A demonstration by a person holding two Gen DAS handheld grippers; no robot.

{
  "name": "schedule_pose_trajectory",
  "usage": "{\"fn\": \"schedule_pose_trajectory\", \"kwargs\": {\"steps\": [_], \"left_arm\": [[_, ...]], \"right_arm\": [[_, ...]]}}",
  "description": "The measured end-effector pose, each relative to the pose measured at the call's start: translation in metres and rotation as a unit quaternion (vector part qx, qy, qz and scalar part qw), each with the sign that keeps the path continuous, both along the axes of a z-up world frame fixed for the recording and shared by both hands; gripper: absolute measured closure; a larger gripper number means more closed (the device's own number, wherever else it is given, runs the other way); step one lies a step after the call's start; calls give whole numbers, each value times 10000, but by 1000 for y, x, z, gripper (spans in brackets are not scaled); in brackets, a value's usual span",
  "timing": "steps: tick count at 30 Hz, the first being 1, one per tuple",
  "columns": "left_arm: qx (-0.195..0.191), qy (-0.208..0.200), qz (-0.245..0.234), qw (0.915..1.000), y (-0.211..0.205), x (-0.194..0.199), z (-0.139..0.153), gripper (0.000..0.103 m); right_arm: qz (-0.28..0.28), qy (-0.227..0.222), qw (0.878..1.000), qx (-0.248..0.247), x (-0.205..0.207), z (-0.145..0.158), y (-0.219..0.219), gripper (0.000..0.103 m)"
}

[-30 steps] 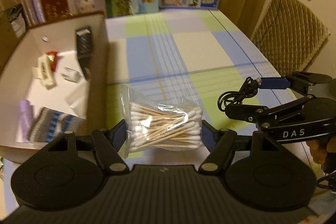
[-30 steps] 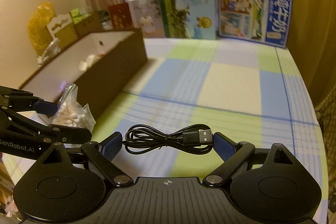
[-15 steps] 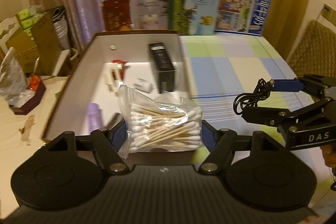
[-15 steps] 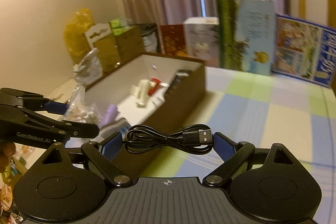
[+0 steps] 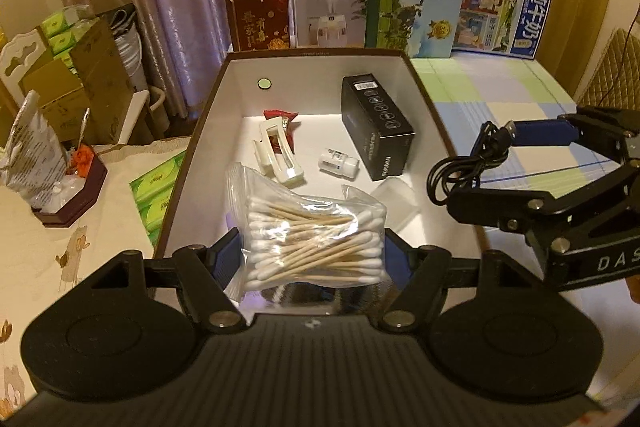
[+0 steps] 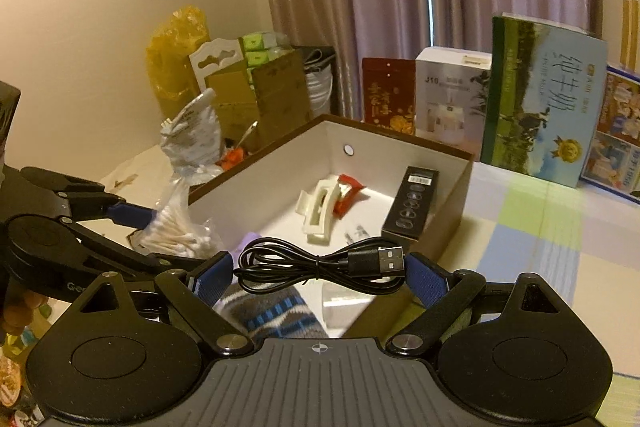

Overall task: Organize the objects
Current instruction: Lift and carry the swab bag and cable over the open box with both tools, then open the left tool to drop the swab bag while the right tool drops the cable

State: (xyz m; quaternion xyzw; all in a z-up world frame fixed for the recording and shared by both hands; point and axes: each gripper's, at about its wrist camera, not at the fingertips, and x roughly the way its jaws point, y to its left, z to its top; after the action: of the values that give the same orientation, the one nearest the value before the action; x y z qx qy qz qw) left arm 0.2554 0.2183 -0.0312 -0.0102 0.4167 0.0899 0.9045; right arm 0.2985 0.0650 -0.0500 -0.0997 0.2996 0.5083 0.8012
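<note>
Left wrist: swab bag (image 5: 314,241) clamped between jaws (over box (image 5: 208,131)).

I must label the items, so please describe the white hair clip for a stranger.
Find the open brown box with white inside. On its floor the hair clip lies beside a red wrapper. It is the only cream, long, slotted piece there.

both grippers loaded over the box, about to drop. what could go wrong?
1. The cable is a loose coil spanning the right gripper, near the box's right wall; released there, a loop might drape over the rim.
2. The cotton swab bag in the left gripper hangs above the clear plastic piece and small white bottle; dropping could bury them.
</note>
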Motion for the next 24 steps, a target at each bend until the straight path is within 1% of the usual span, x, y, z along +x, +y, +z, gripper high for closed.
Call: {"fn": "schedule_pose_trajectory", "kwargs": {"steps": [6,15,17,19,22,24], "left_arm": [[42,146,-275,9995,20,30,-12,34],[52,292,-539,9981,41,69,-30,33],[40,298,-590,9978,43,76,-33,26],[20,270,-635,9976,45,80,-34,25],[90,245,-701,9972,47,85,-35,16],[102,251,-709,9971,50,87,-36,15]], "right_arm": [[-157,33,9998,-114,11,-11,27,13],[-475,105,9985,-260,31,-21,44,13],[-529,120,9981,-276,35,-22,47,13],[-571,132,9979,-289,37,-23,50,13],[-615,133,9976,-304,40,-23,54,13],[-629,146,9974,-309,41,-24,56,13]]}}
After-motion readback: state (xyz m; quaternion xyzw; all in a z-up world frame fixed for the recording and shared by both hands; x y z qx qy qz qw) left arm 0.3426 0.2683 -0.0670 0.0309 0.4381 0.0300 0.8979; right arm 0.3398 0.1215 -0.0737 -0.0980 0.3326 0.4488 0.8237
